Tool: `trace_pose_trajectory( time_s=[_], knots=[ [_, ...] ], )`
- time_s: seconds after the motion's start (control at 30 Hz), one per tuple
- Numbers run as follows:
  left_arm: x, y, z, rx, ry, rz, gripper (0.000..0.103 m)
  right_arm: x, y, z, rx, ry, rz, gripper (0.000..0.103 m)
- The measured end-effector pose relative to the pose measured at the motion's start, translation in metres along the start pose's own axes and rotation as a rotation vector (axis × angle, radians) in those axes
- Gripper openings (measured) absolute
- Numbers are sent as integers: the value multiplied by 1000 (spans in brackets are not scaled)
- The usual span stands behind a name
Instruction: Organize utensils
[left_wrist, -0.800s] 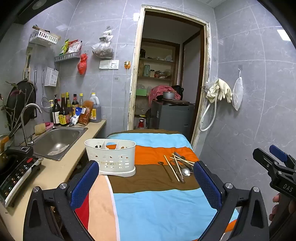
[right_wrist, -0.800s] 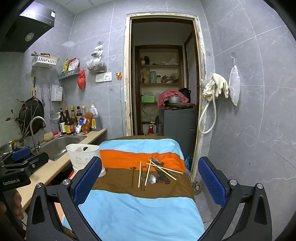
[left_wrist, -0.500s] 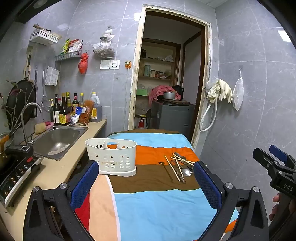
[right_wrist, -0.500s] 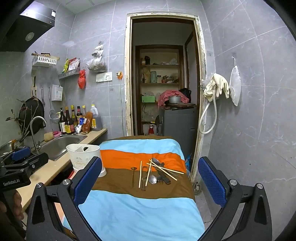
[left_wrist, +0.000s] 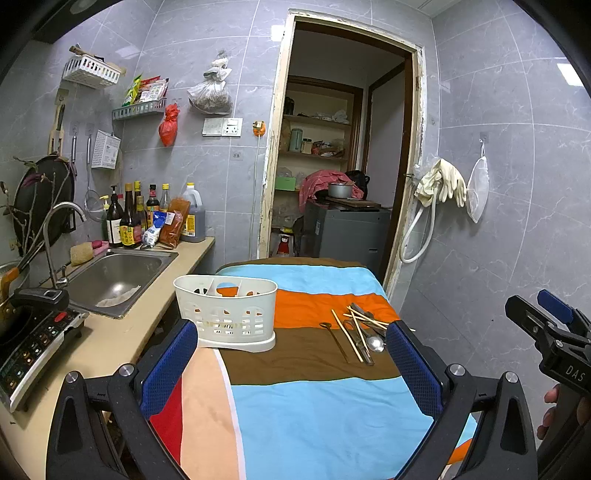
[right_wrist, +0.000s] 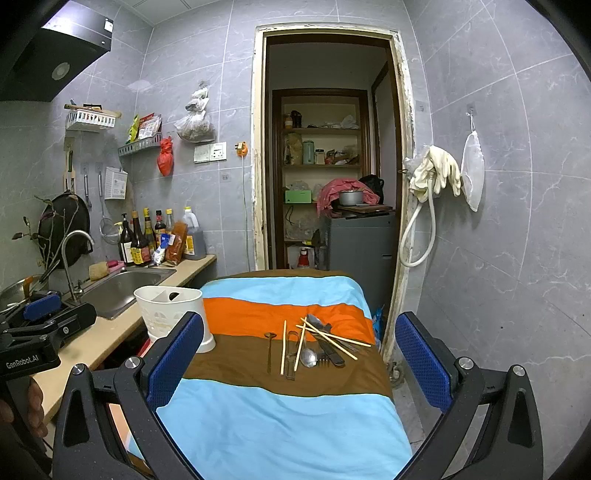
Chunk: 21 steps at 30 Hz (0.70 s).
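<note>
- We hold the left hand-held gripper (left_wrist: 291, 354) above the near end of the tabletop (left_wrist: 314, 410), its blue-padded fingers (left_wrist: 168, 363) spread wide apart with nothing between them.
- Our right hand-held gripper (right_wrist: 299, 354) hangs over the same striped cloth, its fingers (right_wrist: 421, 360) likewise far apart and gripping nothing.
- The utensils (right_wrist: 314, 345) lie in a loose heap on the right half of the tabletop, where the orange stripe meets the brown one: wooden chopsticks (right_wrist: 283, 346) crossing each other, a metal spoon (right_wrist: 308, 357), a dark-handled piece and a small long-handled ladle (right_wrist: 269, 350) lying just to the left of the heap.
- The white slotted utensil holder (left_wrist: 226, 312) stands upright on the left side of the tabletop, well apart from the heap; we see dividers inside it.
- Beside the tabletop, on the left, runs a counter (left_wrist: 110, 339) with a steel sink (left_wrist: 114, 275) and an induction cooker (left_wrist: 33, 343).
- Bottles (left_wrist: 127, 221) stand against the wall behind the sink.
</note>
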<state>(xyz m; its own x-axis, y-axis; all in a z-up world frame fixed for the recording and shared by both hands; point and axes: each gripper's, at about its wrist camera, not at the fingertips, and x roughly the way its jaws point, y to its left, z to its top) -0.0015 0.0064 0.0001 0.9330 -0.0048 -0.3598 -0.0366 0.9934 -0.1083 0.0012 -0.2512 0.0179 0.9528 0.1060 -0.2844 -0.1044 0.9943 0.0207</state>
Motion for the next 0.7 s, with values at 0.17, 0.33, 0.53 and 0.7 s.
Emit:
trace_pose_trajectory(
  time_s=[0.17,0.33,0.53,0.7],
  knots=[
    [0,-1,0,0,1,1,102,0,1,0,0,1,0,102],
    [0,-2,0,-3,2,1,102,0,1,0,0,2,1,102],
    [0,0,2,1,2,1,102,0,3,1,1,-2,1,102],
    [2,1,0,-1,-1,6,102,2,6,0,1,-1,4,102]
  ],
)
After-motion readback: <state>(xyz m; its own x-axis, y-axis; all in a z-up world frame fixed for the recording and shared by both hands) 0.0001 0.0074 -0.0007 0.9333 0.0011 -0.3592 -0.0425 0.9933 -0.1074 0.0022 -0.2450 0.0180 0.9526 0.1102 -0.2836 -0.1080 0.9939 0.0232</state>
